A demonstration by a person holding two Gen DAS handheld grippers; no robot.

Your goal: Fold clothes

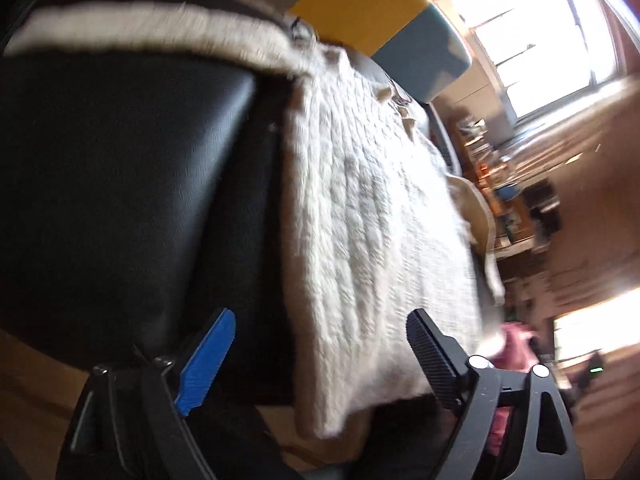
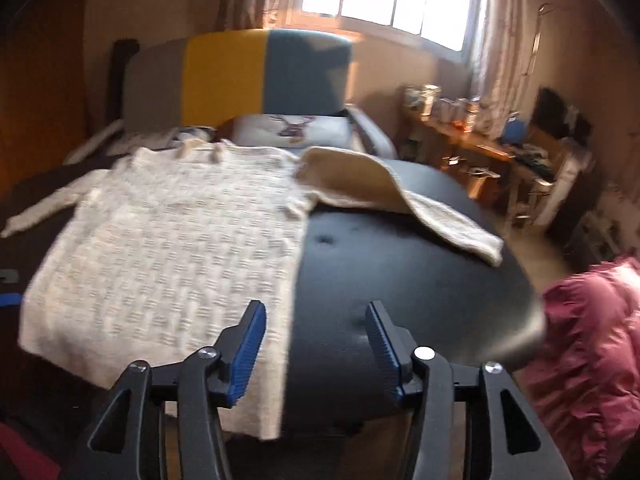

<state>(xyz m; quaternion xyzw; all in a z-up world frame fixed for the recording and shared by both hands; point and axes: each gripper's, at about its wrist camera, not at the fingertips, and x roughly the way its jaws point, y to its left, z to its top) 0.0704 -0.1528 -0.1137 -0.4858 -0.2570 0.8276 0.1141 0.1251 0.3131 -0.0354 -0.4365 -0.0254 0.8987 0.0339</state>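
Cream cable-knit sweater [image 1: 372, 216] is basically still at square one as far as folding goes. From the left wrist view it's lying flat on a black padded surface [image 1: 120, 184] that looks like a leather bench or bed end, I can't tell which, with one sleeve [image 1: 132, 28] stretched out straight along the far side and the hem hanging slightly over the near edge. The left hand-held gripper [image 1: 320, 344] has its jaws spread wide with nothing between them, sitting just off the hem, and it isn't touching the knit as far as I can see. Over in the right wrist view you get the whole thing: the sweater body [image 2: 168, 248] laid out front-up, left sleeve out to the side, and the other sleeve [image 2: 400, 200] flopped diagonally across the bare black padding. The right hand-held gripper [image 2: 316, 340] is wide open too and empty, its left finger over the sweater's bottom corner. So I'd say spreading it out is done, but no fold is in yet: sleeves still need tucking in, then the body gets folded over. There's a crumpled maroon garment [image 2: 588, 360] off to the right that probably comes after.
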